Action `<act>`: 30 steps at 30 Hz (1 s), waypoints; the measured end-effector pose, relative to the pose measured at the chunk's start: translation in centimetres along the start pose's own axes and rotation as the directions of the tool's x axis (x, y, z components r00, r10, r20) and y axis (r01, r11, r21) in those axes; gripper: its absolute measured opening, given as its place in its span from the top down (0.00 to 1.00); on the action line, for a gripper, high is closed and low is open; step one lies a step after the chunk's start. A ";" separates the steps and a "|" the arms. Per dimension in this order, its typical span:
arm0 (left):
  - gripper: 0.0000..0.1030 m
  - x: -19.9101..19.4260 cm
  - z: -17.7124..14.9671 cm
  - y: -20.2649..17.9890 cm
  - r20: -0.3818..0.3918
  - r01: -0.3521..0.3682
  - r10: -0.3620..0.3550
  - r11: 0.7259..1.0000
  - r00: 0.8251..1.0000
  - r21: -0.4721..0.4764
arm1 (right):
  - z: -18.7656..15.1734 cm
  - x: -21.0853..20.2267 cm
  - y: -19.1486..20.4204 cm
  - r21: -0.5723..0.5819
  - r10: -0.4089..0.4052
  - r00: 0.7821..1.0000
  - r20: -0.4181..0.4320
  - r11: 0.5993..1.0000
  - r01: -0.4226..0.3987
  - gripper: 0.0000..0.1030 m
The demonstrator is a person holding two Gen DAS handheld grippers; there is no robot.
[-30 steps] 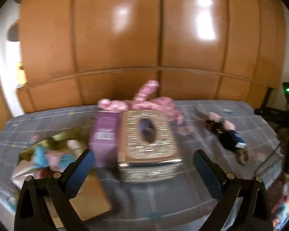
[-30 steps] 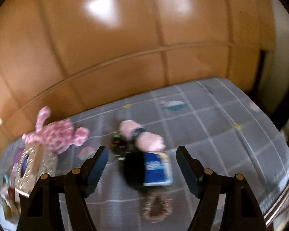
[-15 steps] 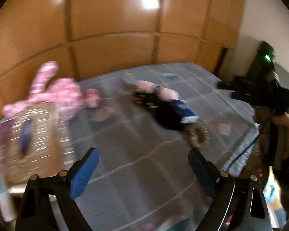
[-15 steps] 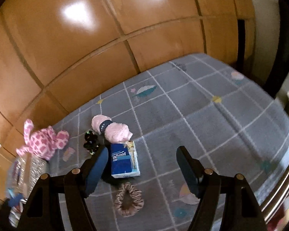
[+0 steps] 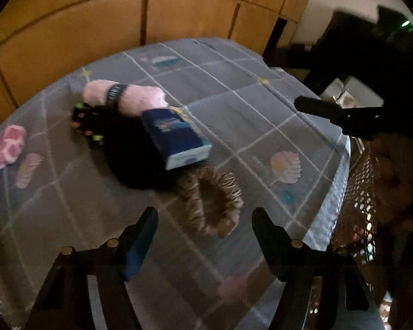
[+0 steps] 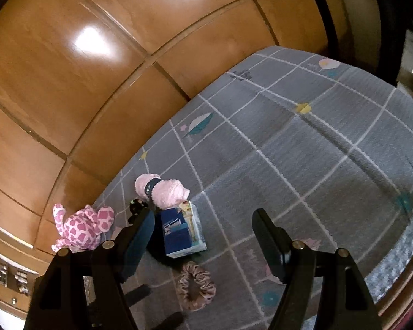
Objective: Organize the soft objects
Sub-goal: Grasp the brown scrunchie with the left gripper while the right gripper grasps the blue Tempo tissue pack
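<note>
A brown striped scrunchie (image 5: 209, 203) lies on the grey checked bedcover (image 5: 234, 110), just ahead of my open, empty left gripper (image 5: 205, 217). Behind it lie a blue tissue pack (image 5: 176, 139), a black soft item (image 5: 129, 151), a small dark item with coloured dots (image 5: 85, 122) and a pink rolled cloth with a dark band (image 5: 121, 99). My right gripper (image 6: 202, 225) is open and empty, held high above the same pile: scrunchie (image 6: 197, 284), tissue pack (image 6: 183, 232), pink roll (image 6: 162, 191). A pink spotted plush (image 6: 84, 225) lies at the left.
A glossy wooden panelled wall (image 6: 124, 55) runs behind the bed. The bed's right edge (image 5: 341, 170) drops off beside a dark perforated object (image 5: 358, 206). The other hand-held gripper (image 5: 344, 112) shows at the right of the left wrist view.
My left gripper has swung right, away from the tissue box, and closed in on the scrunchie. My right gripper has risen and pulled back above the pile.
</note>
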State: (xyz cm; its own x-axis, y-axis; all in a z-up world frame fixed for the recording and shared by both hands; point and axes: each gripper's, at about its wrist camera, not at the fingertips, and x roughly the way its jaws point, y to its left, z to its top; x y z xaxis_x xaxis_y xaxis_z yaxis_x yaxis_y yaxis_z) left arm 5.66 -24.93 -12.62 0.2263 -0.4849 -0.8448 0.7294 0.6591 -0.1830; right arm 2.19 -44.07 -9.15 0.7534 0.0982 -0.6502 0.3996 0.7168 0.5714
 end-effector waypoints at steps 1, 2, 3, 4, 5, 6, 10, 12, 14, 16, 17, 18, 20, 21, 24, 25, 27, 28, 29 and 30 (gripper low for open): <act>0.32 0.4 0.1 -0.2 -0.007 0.001 -0.001 1.000 1.000 0.000 | 0.0 0.0 0.0 -0.001 0.001 1.000 -0.002 1.000 -0.001 0.28; 0.32 1.0 0.3 -0.5 -0.015 0.000 0.000 1.000 1.000 -0.001 | 0.0 0.1 0.0 -0.003 0.002 1.000 -0.006 1.000 -0.002 0.28; 0.32 1.5 0.4 -0.8 -0.021 -0.002 0.002 1.000 1.000 -0.002 | 0.0 0.2 0.1 -0.005 0.007 1.000 -0.009 1.000 -0.007 0.28; 0.32 2.1 0.7 -1.0 -0.030 -0.005 0.005 1.000 1.000 -0.001 | 0.0 0.2 0.1 -0.006 0.011 1.000 -0.010 1.000 -0.011 0.28; 0.32 2.7 0.9 -1.2 -0.037 -0.010 0.010 1.000 0.999 0.000 | 0.0 0.2 0.1 -0.005 0.010 1.000 -0.010 1.000 -0.010 0.28; 0.36 3.2 1.0 -1.3 -0.044 -0.015 0.015 1.000 0.999 0.000 | -0.1 0.1 0.0 -0.002 0.011 1.000 -0.009 1.000 -0.011 0.28; 0.82 4.2 1.0 -1.1 -0.040 -0.023 0.023 1.000 0.999 -0.003 | 0.0 0.1 -0.2 0.011 0.011 1.000 -0.007 1.000 -0.011 0.28; 0.82 3.5 0.5 -0.2 -0.028 0.025 -0.026 0.999 0.999 -0.038 | 0.0 0.1 -0.3 0.012 0.009 1.000 -0.009 1.000 -0.009 0.28; 0.82 1.8 -0.3 0.9 0.020 0.030 -0.029 0.998 0.999 -0.064 | -0.1 0.2 -0.1 0.007 -0.006 1.000 -0.017 1.000 0.006 0.28; 0.82 -0.1 -1.2 2.0 0.060 0.040 -0.034 0.995 0.998 -0.089 | -0.1 0.4 0.1 -0.004 -0.020 0.999 -0.031 1.000 0.020 0.28; 0.82 -1.1 -1.9 2.7 0.080 0.026 -0.018 0.995 0.997 -0.098 | -0.2 0.6 0.3 -0.014 -0.031 0.999 -0.041 0.999 0.030 0.28; 0.82 -2.0 -2.5 3.2 0.096 0.003 0.007 0.994 0.995 -0.107 | -0.3 0.7 0.4 -0.021 -0.038 0.998 -0.049 0.999 0.037 0.28; 0.82 -3.0 -3.5 4.2 0.110 -0.039 0.052 0.992 0.993 -0.120 | -0.4 1.0 0.9 -0.055 -0.054 0.996 -0.070 0.997 0.050 0.28; 0.82 -3.5 -4.2 4.7 0.116 -0.061 0.077 0.990 0.990 -0.129 | -0.5 1.2 1.2 -0.077 -0.066 0.994 -0.084 0.995 0.059 0.28; 0.82 -3.9 -5.9 6.4 0.098 -0.104 0.121 0.981 0.988 -0.164 | -0.8 2.7 2.8 -0.166 -0.126 0.981 -0.146 0.981 0.101 0.28; 0.82 -3.8 -6.5 7.0 0.088 -0.113 0.130 0.977 0.988 -0.181 | -1.0 3.4 3.5 -0.203 -0.147 0.974 -0.171 0.973 0.111 0.28; 0.83 -3.3 -7.5 8.0 0.066 -0.129 0.146 0.969 0.987 -0.212 | -1.2 4.6 4.7 -0.255 -0.176 0.963 -0.203 0.959 0.121 0.28; 0.83 -3.1 -8.1 8.5 0.052 -0.123 0.139 0.964 0.989 -0.235 | -1.2 5.3 5.3 -0.277 -0.186 0.960 -0.211 0.953 0.124 0.28; 0.83 -2.8 -8.6 8.8 0.048 -0.115 0.131 0.961 0.990 -0.252 | -1.2 6.1 5.9 -0.307 -0.206 0.954 -0.216 0.942 0.134 0.28; 0.83 -3.0 -8.9 9.1 0.064 -0.100 0.120 0.960 0.991 -0.262 | -1.3 6.8 6.3 -0.331 -0.229 0.949 -0.219 0.932 0.149 0.28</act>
State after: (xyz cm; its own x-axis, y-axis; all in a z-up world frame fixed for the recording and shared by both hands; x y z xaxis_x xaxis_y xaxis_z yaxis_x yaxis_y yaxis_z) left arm 5.87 -12.36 -16.28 0.3528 -0.4378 -0.8269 0.5085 0.8316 -0.2233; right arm 9.21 -38.01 -10.63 0.5089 0.0800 -0.8571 0.3114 0.9111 0.2700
